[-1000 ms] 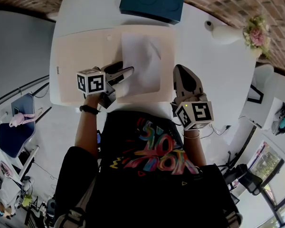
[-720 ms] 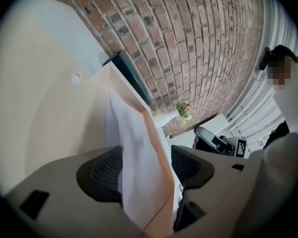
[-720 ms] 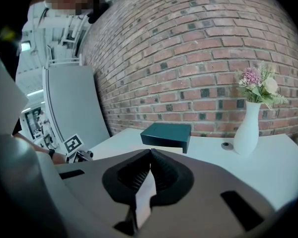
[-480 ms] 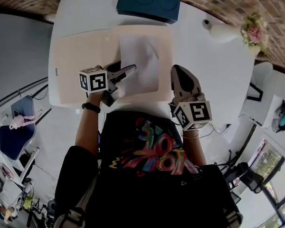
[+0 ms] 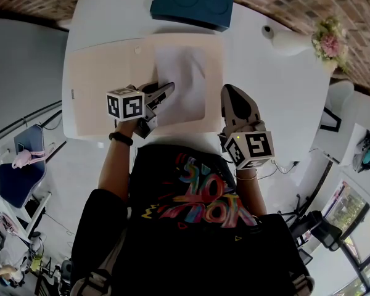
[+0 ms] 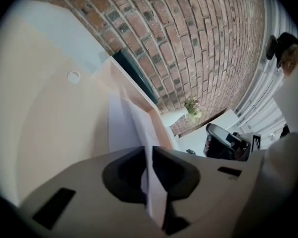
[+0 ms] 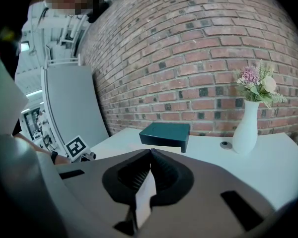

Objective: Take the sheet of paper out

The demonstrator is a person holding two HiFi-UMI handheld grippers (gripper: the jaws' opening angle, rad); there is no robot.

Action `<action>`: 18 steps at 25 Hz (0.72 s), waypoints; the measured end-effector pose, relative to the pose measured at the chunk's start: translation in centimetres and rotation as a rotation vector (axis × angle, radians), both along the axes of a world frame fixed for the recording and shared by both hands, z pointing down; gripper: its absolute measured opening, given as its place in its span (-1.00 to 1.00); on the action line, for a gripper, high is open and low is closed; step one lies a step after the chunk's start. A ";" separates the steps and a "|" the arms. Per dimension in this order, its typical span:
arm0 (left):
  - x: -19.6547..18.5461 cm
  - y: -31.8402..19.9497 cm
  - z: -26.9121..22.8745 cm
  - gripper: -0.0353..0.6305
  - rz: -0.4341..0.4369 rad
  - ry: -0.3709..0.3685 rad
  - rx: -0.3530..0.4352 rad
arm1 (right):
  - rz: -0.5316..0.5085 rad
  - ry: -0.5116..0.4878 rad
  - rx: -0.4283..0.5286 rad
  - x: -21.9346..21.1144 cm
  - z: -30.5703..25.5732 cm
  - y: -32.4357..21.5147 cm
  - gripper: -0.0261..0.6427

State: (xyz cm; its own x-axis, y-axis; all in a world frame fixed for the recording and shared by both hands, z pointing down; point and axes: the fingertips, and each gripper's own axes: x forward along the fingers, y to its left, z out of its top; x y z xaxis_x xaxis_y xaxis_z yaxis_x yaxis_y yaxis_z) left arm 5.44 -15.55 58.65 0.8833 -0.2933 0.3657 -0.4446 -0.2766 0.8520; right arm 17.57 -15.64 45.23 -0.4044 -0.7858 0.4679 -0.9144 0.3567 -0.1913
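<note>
You are holding your left gripper (image 5: 168,89) over the near part of the open beige folder (image 5: 102,85), which is lying flat on the white table (image 5: 277,97). Its jaws have just been closing. In the left gripper view they are now standing narrow, with both pads pressing on the near edge of the sheet of paper (image 6: 139,128). So you are pinching the sheet, not just hovering over it.

The sheet is lying on the right half of the folder. Its far part is resting on the beige surface, while the near left edge is curving up off it into your jaws. The gripper is reaching in from the sheet's left side and pointing slightly downward.

You are keeping your right gripper (image 5: 229,92) just beside the folder's right edge, over the table, well apart from the left one. In the right gripper view its jaws are sitting together with the tips touching. I am seeing nothing gripped between them.

Beyond the folder, a dark teal box (image 5: 194,2) is sitting at the far edge of the table by the brick wall. A white vase (image 7: 247,128) with pink flowers is standing to the right of it.
</note>
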 end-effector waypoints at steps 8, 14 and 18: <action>-0.5 0.2 0.1 -0.82 0.000 -0.032 0.010 | 0.001 0.003 0.004 -0.2 -0.2 0.3 -0.86; -0.7 0.4 -0.6 -0.82 -0.012 -0.024 0.023 | -0.001 0.002 0.014 -0.2 -0.5 0.4 -0.86; -1.2 0.4 -1.3 -0.82 -0.031 -0.023 0.036 | -0.009 0.002 0.024 -0.3 -0.9 0.5 -0.86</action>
State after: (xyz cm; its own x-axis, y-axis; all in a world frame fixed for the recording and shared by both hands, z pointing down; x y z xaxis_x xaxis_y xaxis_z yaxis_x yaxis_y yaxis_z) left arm 4.20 -15.15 57.32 0.8651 -0.3341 0.3741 -0.4725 -0.2927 0.8313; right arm 17.23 -15.12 44.38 -0.4108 -0.7931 0.4497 -0.9114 0.3698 -0.1803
